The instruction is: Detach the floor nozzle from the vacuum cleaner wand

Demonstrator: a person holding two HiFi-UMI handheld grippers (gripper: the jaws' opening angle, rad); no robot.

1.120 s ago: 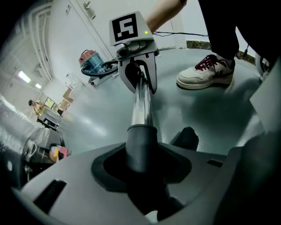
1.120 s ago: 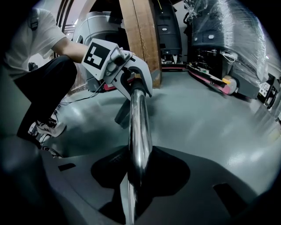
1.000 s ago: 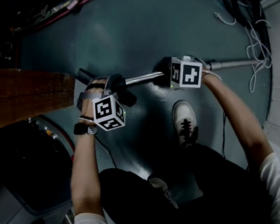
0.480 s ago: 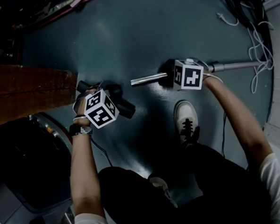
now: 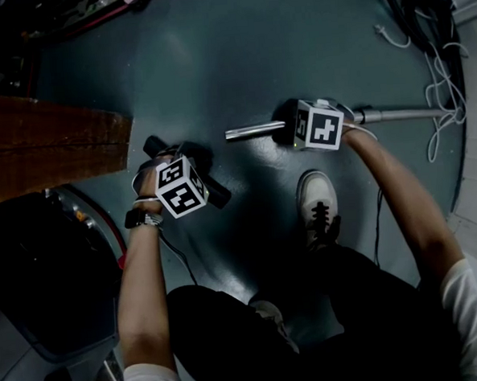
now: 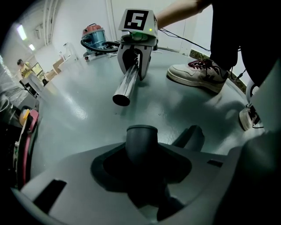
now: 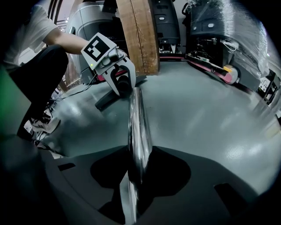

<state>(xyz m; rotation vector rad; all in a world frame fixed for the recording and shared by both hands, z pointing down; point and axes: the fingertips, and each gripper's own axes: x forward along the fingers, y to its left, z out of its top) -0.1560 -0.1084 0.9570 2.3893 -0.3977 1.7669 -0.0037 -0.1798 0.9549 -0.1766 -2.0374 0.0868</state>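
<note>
Head view, risk: the floor nozzle (image 5: 216,193) lies apart from the wand (image 5: 255,130) on the floor (image 5: 238,57), so the joint looks undone. I judge the nozzle could tip or drop if the grip on it slackens before it rests flat.
Head view, wand: its free end points left toward the nozzle, near it but not touching.
Left gripper view, left hand-held gripper (image 6: 141,176): about half closed and clamped on the dark neck (image 6: 141,145) of the nozzle, which stands between the jaws.
Right gripper view, right hand-held gripper (image 7: 137,184): grasping the shiny wand, which runs between its jaws.
Right gripper view, risk: these jaws have just been opening a little, so the smooth tube could slide or roll out.
</note>
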